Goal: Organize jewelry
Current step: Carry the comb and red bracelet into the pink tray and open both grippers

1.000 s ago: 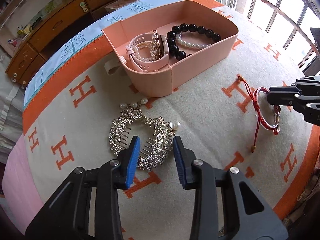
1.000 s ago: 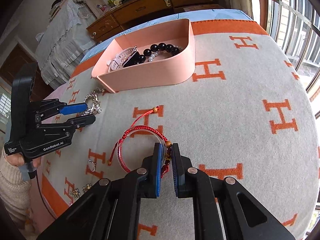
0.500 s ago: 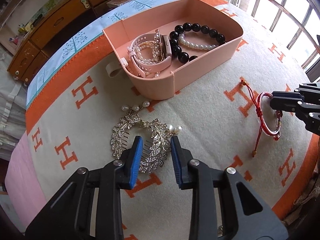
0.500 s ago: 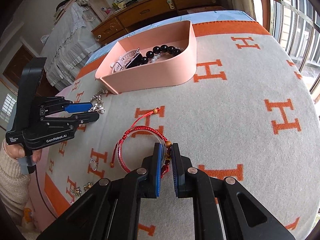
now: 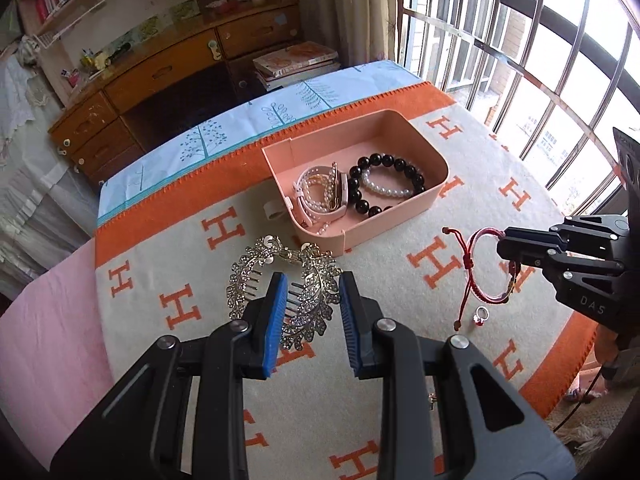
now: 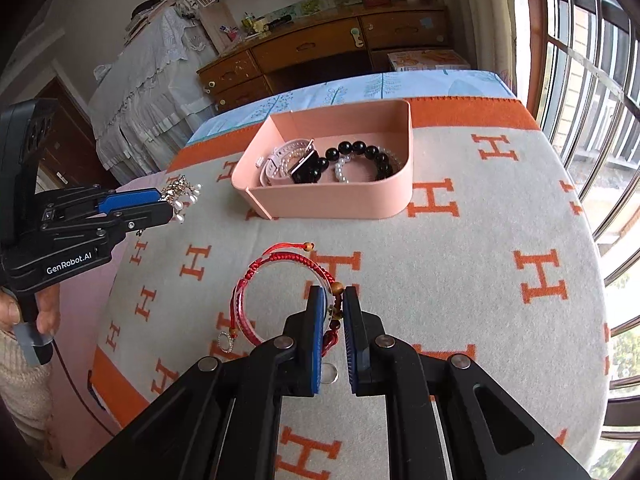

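between the right jaws hangs the red bracelet (image 6: 280, 292).

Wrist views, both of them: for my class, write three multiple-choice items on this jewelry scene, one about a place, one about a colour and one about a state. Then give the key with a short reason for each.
1. Where is the black bead bracelet?
A. inside the pink box
B. flat on the blanket
C. on the wooden desk

2. What colour is the cord bracelet?
A. green
B. red
C. white

3. What is the state of the right gripper?
A. wide open with nothing in it
B. shut on a small ring
C. shut on the cord bracelet

Key:
1 A: the black beads lie within the box walls, beside a pearl strand.
2 B: its braided cord is plainly red in both views.
3 C: the blue pads pinch the bracelet's beaded section, and its loop sticks out in front of them.
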`<action>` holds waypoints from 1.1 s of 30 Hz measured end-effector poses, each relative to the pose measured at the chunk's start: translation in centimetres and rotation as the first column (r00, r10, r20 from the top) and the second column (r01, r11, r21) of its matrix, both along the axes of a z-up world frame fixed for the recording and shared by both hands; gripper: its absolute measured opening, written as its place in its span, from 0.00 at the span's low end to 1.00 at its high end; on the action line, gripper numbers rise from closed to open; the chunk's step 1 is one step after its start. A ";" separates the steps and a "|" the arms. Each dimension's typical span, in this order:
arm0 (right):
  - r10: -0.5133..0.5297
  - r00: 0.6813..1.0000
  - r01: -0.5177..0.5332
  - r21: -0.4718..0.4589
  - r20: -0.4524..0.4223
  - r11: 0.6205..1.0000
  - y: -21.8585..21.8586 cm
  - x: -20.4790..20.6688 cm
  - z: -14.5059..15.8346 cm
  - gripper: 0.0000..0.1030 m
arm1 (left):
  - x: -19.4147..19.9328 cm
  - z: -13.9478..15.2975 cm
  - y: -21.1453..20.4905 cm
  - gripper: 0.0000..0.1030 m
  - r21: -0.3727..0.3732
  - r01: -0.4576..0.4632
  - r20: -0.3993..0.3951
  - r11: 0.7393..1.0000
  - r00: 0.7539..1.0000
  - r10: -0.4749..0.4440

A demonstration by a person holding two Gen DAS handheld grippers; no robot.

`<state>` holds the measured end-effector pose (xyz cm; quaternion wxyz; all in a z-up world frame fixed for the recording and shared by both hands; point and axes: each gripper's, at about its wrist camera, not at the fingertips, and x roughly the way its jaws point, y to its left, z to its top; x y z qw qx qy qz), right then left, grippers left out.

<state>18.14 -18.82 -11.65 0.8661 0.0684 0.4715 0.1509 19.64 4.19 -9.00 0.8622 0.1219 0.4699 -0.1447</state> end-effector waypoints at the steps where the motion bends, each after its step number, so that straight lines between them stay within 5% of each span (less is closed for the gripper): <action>1: -0.003 1.000 0.003 -0.003 0.019 1.000 0.1 0.3 1.1 0.09 | 0.2 1.0 -0.1 0.23 -0.010 -0.005 0.014 1.000 1.000 0.005; 7: -0.053 0.991 0.055 -0.006 0.122 0.998 0.2 3.6 7.2 0.09 | 1.3 6.2 -1.5 0.23 -0.067 -0.023 0.113 0.997 0.993 0.031; 11: -0.121 0.982 0.121 0.004 0.143 0.993 -0.4 7.3 8.4 0.09 | 3.5 6.9 -2.9 0.23 -0.112 -0.041 0.129 0.993 0.990 0.056; 16: -0.185 0.980 0.184 0.020 0.069 0.983 -1.4 12.6 5.9 0.09 | 7.6 3.6 -4.4 0.23 -0.132 -0.097 0.067 0.986 0.992 0.107; 26: -0.159 0.984 0.161 0.010 -0.085 0.987 -1.0 17.7 -4.1 0.11 | 13.2 -5.3 -5.9 0.24 -0.101 -0.155 -0.094 0.983 0.985 0.145; 30: -0.143 0.989 0.144 0.033 -0.043 0.989 -1.2 17.2 -4.6 0.31 | 13.2 -6.6 -6.1 0.32 -0.111 -0.137 -0.140 0.984 0.983 0.121; 33: -0.156 0.988 0.156 0.022 -0.009 0.988 -1.2 16.3 -4.1 0.32 | 12.7 -6.0 -5.7 0.40 -0.133 -0.140 -0.130 0.981 0.984 0.123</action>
